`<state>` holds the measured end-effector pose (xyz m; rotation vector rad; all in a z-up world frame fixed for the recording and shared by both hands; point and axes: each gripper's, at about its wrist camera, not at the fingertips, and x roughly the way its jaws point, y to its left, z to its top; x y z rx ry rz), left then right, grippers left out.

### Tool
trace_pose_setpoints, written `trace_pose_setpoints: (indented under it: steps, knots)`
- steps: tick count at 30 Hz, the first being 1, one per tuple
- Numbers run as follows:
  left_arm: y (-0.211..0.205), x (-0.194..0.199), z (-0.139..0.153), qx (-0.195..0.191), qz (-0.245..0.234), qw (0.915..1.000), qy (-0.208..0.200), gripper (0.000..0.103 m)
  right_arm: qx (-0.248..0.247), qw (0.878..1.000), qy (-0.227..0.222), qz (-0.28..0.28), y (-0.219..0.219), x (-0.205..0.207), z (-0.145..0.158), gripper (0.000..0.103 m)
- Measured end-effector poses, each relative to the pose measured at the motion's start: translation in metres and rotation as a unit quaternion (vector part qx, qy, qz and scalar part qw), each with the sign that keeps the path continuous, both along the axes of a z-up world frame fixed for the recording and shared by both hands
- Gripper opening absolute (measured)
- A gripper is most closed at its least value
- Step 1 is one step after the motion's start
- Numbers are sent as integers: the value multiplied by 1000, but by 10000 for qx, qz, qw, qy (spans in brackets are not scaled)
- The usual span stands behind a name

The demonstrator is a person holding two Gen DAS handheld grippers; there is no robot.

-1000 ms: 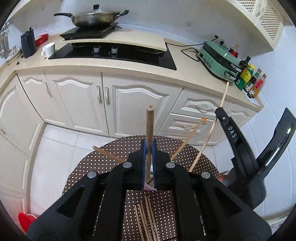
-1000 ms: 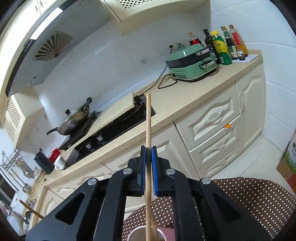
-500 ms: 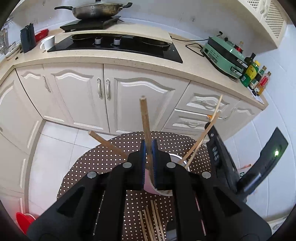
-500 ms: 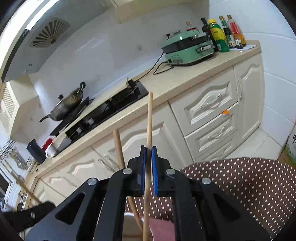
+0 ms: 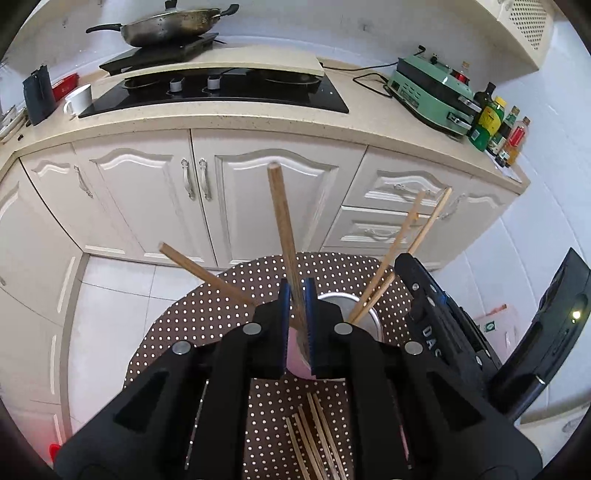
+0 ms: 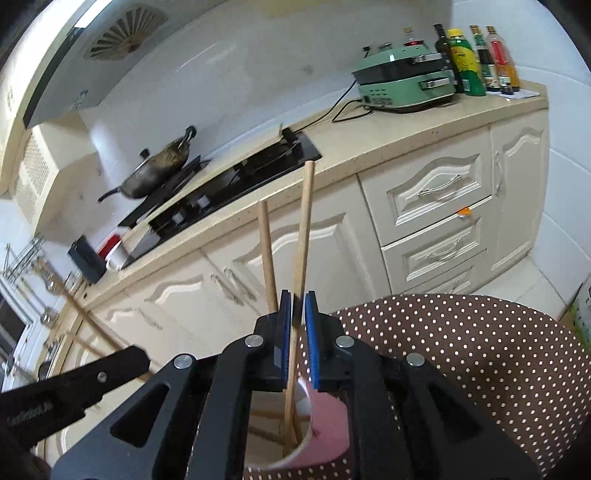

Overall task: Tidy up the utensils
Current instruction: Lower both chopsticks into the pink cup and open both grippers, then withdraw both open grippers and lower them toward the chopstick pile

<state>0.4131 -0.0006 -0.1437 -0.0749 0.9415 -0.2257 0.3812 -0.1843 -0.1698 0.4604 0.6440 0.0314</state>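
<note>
A pink cup (image 5: 295,365) with a shiny inside stands on the dotted table (image 5: 207,317). My left gripper (image 5: 296,291) sits just above it, shut on a thick wooden chopstick (image 5: 282,229) that leans left with its lower end in the cup. Three more chopsticks (image 5: 399,243) lean out of the cup. In the right wrist view my right gripper (image 6: 296,299) hovers over the same cup (image 6: 328,421). Its jaws are opening, and a thin chopstick (image 6: 304,221) stands loose between the pads with its foot in the cup.
Several loose chopsticks (image 5: 314,435) lie on the brown dotted cloth in front of the cup. Cream kitchen cabinets (image 5: 236,199) stand behind the table, with a hob (image 5: 221,88), a wok (image 5: 166,29), a green appliance (image 5: 432,88) and bottles (image 5: 495,122) on the counter.
Both grippers have sunk towards the cup and the chopsticks' lower ends have gone into it. The right pads have parted a little. The left chopstick now leans further left.
</note>
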Motion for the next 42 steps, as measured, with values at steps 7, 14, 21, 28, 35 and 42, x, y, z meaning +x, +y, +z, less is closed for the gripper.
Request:
trace_pose_setpoints:
  steps: [7,14,21,28,35,42]
  knots:
    - [-3,-16,1,31,78,10000,-3,15,-171,9990,242,323,-5,-13,7,29]
    - [-1,-36,14,117,179,9992,-340,52,-117,9987,300,400,-16,-26,20,47]
    - [1,-50,22,170,312,9987,-358,52,-199,9982,268,504,-19,-41,37,54]
    - [7,-68,30,220,469,9979,-384,52,-309,9976,281,549,-22,-60,51,59]
    - [14,-90,38,293,600,9970,-393,52,-355,9968,267,668,-25,-80,66,64]
    - [20,-115,40,340,680,9966,-325,52,-365,9952,404,819,-22,-100,66,71]
